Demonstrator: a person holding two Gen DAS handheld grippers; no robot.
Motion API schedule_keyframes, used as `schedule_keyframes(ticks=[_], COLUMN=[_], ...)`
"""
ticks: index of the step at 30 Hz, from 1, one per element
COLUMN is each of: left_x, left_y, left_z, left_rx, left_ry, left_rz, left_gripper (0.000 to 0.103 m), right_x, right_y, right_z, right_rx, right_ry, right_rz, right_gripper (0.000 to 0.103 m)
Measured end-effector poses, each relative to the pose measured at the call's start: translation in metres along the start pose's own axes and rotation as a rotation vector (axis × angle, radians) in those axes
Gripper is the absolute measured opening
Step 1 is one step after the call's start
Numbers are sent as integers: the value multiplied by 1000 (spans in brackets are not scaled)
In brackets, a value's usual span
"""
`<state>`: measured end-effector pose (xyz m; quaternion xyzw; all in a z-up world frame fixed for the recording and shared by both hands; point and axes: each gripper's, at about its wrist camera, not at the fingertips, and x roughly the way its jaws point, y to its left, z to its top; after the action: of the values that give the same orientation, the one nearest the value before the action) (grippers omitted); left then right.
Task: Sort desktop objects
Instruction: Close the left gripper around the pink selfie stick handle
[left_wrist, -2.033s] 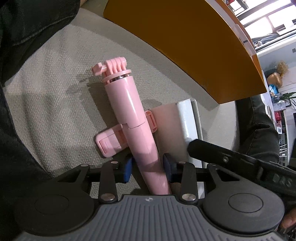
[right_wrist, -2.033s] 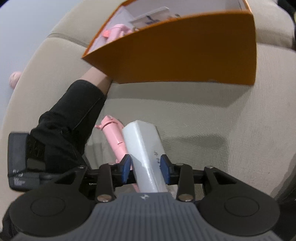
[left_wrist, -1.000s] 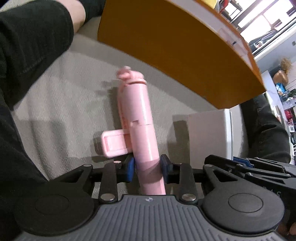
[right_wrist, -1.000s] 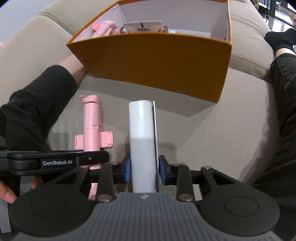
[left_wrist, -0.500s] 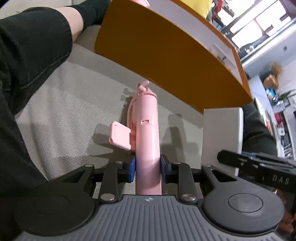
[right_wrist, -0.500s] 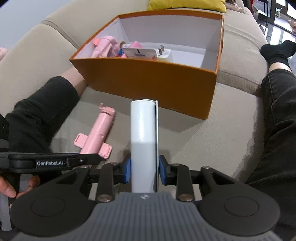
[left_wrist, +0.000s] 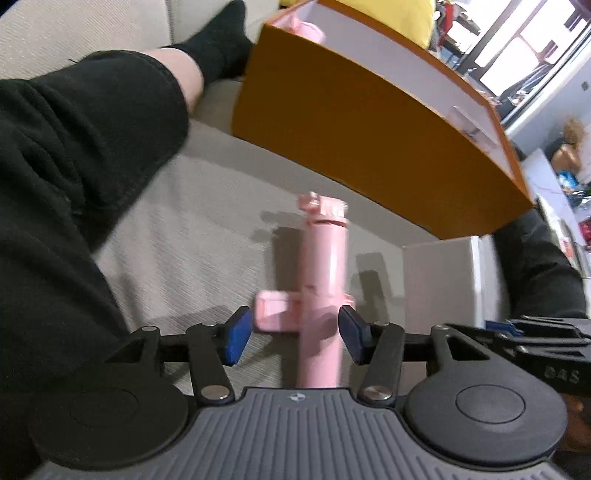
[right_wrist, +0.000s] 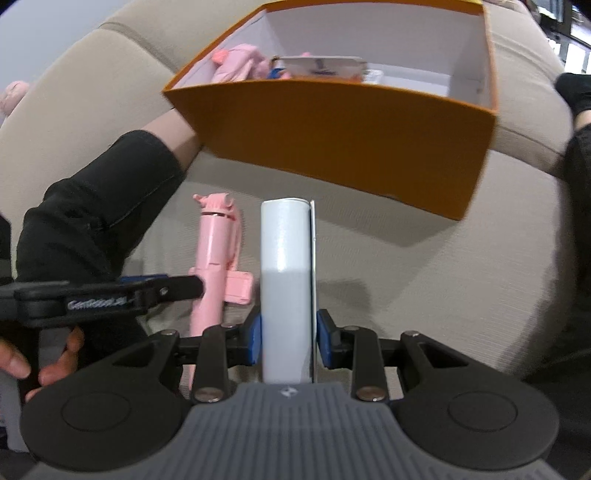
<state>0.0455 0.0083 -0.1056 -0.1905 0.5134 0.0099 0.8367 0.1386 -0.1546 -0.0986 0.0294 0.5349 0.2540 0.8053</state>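
A: Left wrist view: what sits at the centre of the frame?

B: A pink plastic selfie stick with a fold-out phone clamp (left_wrist: 325, 280), running up the middle of the frame, its mount head toward the orange box. It is smeared by motion blur. The left gripper (left_wrist: 295, 334) has its jaws opening; the 2 blue pads stand clear of the stick on both sides, so the stick is between them but not pressed.

A: And in the right wrist view?

B: The right gripper (right_wrist: 289, 338) is clenched on a pale grey-white rectangular case with rounded edges (right_wrist: 286, 280). The case stands upright in the lower centre of the frame, with both blue pads against its sides. Just left of it lies the same pink stick (right_wrist: 216, 254), apart from the case.

A: What lies around them?

B: Both rest over a beige woven sofa cushion (right_wrist: 424, 280). In the upper half of the frame sits an orange cardboard box with a white inside (right_wrist: 343, 125), open at the top. Inside it, at the upper left, is a pink item (right_wrist: 240, 62); beside that is a white flat object whose print is too blurred to read.

A: Any part of the person?

B: A black trouser leg (left_wrist: 74, 155) fills the left of the left wrist view. At the lower left of the right wrist view, a hand (right_wrist: 40, 360) grips the other tool's handle.
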Motion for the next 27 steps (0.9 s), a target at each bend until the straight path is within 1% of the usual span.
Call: schedule_keyframes(ticks=[1,2,4,5,6,7,11,14,18,22,26,27], left_x=[2,9,18,16,22,31,41,43,41,37,33,28], left_y=[2,-6,-10,-6,-8,-1,-3,-6,-13,-17,-27,-23], left_z=[0,2,2,-5,-5,5,8,9,9,6,3,0], left_rx=[-6,-10,-10,-15,-24,-29,-33,-20,-18,-45,-20,-17], left_ry=[4,9,17,17,22,30,24,12,10,45,41,44], left_rz=[-11,-20,-30,-41,-47,-46,-44,-37,-32,-91,-110,-123], left_gripper=[65,67,78,81,83,83,81,68,67,67,67,68], right_x=[2,4,6,7,8,8,11,17,21,25,28,29], right_y=[2,4,8,9,10,10,8,6,5,8,7,5], right_z=[1,2,3,4,4,4,5,6,7,7,7,7], right_rx=[-4,-7,-18,-24,-27,-29,-25,-7,5,3,20,31], right_ry=[2,3,4,4,5,7,13,25,34,39,45,47], right_rz=[11,20,23,21,22,25,34,34,30,24,14,11], right_gripper=[32,32,32,32,32,32,32,32,32,32,32,32])
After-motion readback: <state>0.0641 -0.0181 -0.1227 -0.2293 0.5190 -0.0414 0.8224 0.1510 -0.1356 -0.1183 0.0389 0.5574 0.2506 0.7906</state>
